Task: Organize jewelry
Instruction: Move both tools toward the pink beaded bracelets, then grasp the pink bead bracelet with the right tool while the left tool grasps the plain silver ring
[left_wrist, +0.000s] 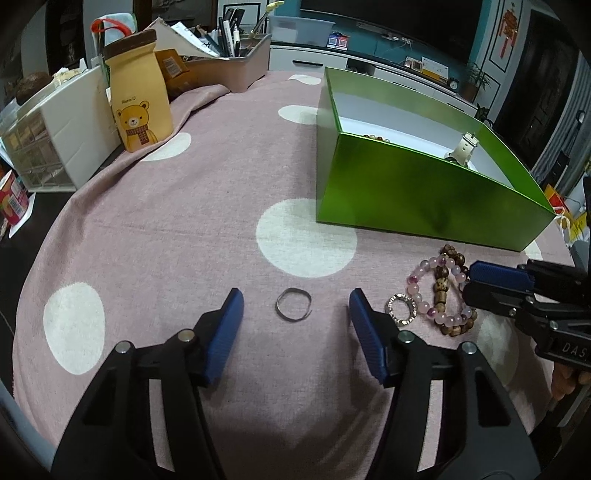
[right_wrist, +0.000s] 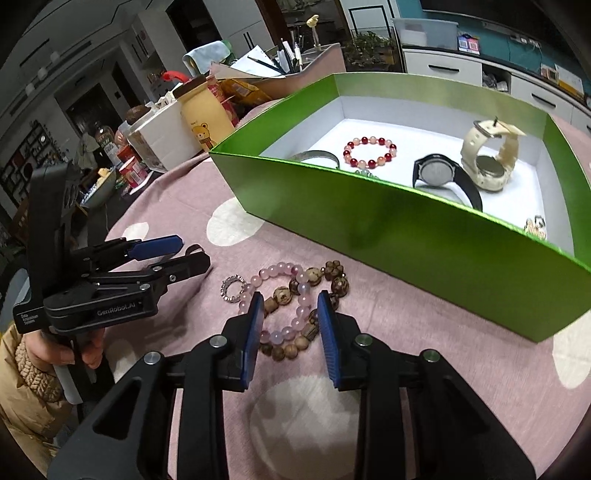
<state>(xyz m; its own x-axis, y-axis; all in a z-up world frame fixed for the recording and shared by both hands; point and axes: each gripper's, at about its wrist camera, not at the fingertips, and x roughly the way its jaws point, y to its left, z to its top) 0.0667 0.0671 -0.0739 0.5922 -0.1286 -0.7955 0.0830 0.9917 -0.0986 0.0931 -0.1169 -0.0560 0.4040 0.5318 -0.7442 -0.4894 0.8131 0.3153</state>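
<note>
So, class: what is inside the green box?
Inside the green box: a red-and-pink bead bracelet, a black watch, a cream watch, and a silver bangle partly hidden by the near wall. Small items by that wall are too covered to identify.

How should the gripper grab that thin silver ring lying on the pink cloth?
The thin silver ring lies flat between the open left gripper pads. Probably best to come straight down from above and pinch across its outer edge from opposite sides; its flat, thin band offers nothing else to grip.
</note>
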